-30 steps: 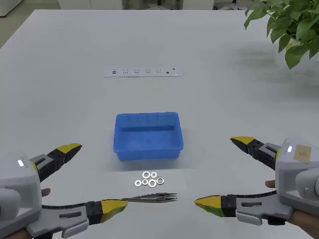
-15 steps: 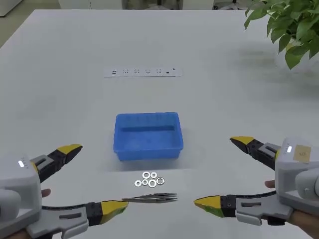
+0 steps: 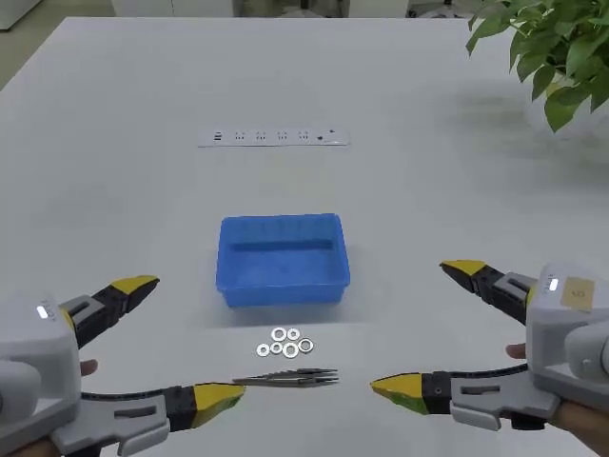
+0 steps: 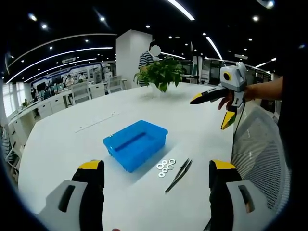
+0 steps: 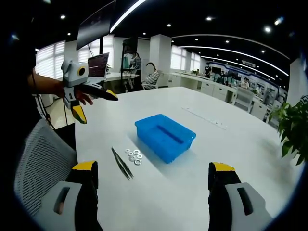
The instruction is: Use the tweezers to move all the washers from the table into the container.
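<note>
Both tongs idle, nothing gripped. Left tongs (image 3: 183,339) and right tongs (image 3: 419,327) have their jaws spread wide, held just above the white worktop (image 3: 143,190).

Thin silver metal tweezers (image 3: 285,379) lie flat between the two tongs, in line with the near jaw tips. Small silver ring washers (image 3: 284,344), about six in a tight cluster, sit just beyond the tweezers. Blue rectangular plastic container (image 3: 282,259) is further out, beyond the washers and empty as far as I can see.

Handling, my read:
- Tweezers: light, stiff but springy, slick steel, low profile on the worktop. Pinch across both legs around mid-length, so the squeeze also closes the tips. The end toward the right tongs looks split, so likely the tips; not certain.
- Too hard a squeeze means no travel left for picking; too light and they twist out.
- Washers: tiny, flat, light, slippery. Take them one at a time by the rim or through the hole. They touch each other, so expect neighbours to scoot.

Versus a second ago: no real change. Tongs at the same spread and place, and the tweezers, washers and container have not moved.
</note>
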`<state>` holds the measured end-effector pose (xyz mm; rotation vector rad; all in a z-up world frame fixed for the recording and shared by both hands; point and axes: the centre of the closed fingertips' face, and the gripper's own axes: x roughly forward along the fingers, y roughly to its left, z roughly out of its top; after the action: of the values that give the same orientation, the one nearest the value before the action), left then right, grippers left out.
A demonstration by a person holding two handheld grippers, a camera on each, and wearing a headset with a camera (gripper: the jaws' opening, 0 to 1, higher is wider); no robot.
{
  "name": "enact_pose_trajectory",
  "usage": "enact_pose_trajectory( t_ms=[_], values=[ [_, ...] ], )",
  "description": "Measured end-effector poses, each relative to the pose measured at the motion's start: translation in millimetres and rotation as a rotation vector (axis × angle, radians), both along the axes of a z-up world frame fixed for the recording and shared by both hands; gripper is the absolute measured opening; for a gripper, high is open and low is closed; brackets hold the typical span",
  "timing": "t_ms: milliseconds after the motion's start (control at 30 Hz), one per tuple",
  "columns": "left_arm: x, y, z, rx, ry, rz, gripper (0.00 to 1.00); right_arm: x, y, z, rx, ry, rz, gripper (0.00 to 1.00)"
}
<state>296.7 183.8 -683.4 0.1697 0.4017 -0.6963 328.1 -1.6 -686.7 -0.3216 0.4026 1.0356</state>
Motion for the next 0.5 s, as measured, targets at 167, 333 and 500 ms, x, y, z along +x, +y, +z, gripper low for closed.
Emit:
enact_pose_trajectory(
  t_ms=[167, 333, 500],
  values=[
    [0.1, 0.3, -0.3, 0.001, 0.0, -0.001, 0.96, 0.4, 0.2, 0.2, 0.0, -0.001, 0.0, 0.96],
    [0.2, 0.3, -0.5, 0.002, 0.0, -0.003, 0.96, -0.4, 0.7, -0.2, 0.0, 0.001, 0.001, 0.96],
    [0.0, -0.8, 0.2, 0.005, -0.001, -0.004, 0.96, -0.1, 0.3, 0.0, 0.001, 0.0, -0.001, 0.96]
  ],
)
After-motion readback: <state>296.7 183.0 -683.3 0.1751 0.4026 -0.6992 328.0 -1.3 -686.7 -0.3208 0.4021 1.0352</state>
